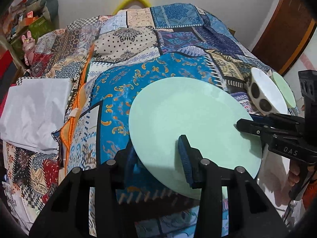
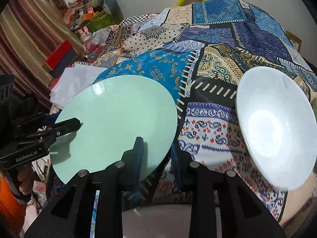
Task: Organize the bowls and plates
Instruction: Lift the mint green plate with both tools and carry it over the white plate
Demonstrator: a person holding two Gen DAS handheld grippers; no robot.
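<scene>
A mint-green plate (image 1: pixel 190 123) is held over the patchwork cloth, and it also shows in the right wrist view (image 2: pixel 118 123). My left gripper (image 1: pixel 158 158) straddles its near rim, one finger above and one below, gripping it. My right gripper (image 2: pixel 156 154) straddles the plate's other edge and is closed on it; it shows from the side in the left wrist view (image 1: pixel 249 126). A white bowl (image 2: pixel 277 127) with dark spots outside (image 1: pixel 263 97) stands at the right, with a green dish (image 1: pixel 283 91) behind it.
The patchwork cloth (image 1: pixel 158 39) covers a mound-like surface. A folded white cloth (image 1: pixel 33 111) lies at the left. Boxes and a pink rabbit toy (image 1: pixel 27 43) stand on shelves far left. A brown door (image 1: pixel 287 31) is at the right.
</scene>
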